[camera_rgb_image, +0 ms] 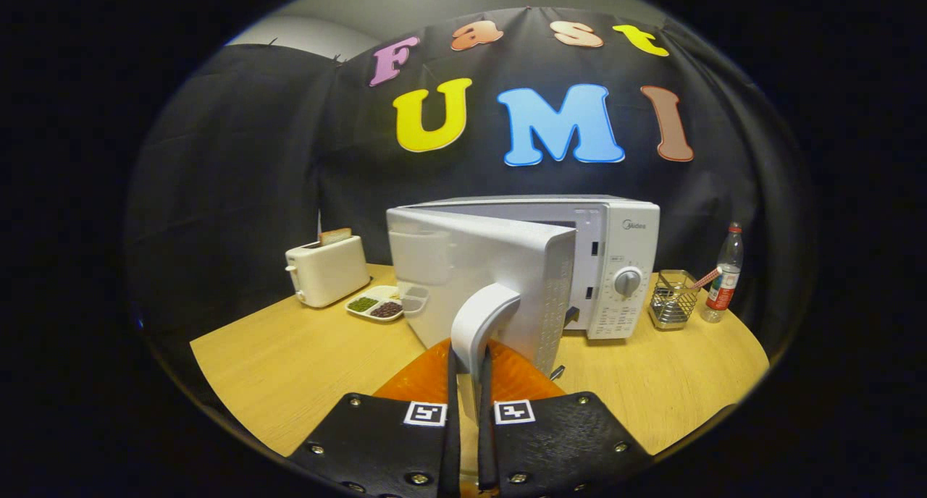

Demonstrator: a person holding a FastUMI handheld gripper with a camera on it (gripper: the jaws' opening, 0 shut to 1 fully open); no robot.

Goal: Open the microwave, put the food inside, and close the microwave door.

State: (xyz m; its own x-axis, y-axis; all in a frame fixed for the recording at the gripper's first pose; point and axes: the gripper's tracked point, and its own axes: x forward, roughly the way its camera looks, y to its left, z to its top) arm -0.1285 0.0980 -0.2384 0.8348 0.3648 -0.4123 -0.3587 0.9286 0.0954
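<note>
While the microwave door stands ajar, nearly-closed jaws clamp its handle.

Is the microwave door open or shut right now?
Open. The microwave door is swung out toward the gripper, which is shut on the door handle; a gap shows beside the control panel.

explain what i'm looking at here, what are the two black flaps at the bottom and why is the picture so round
The picture comes from a fisheye camera riding on a hand-held gripper, which bends the view round. The black flaps are its two fingers, closed on the white door handle of the microwave, whose door is swung partly open. An orange plate lies under the handle. On the wooden table sit a toaster, a divided dish of beans, a wire basket and a bottle.
</note>
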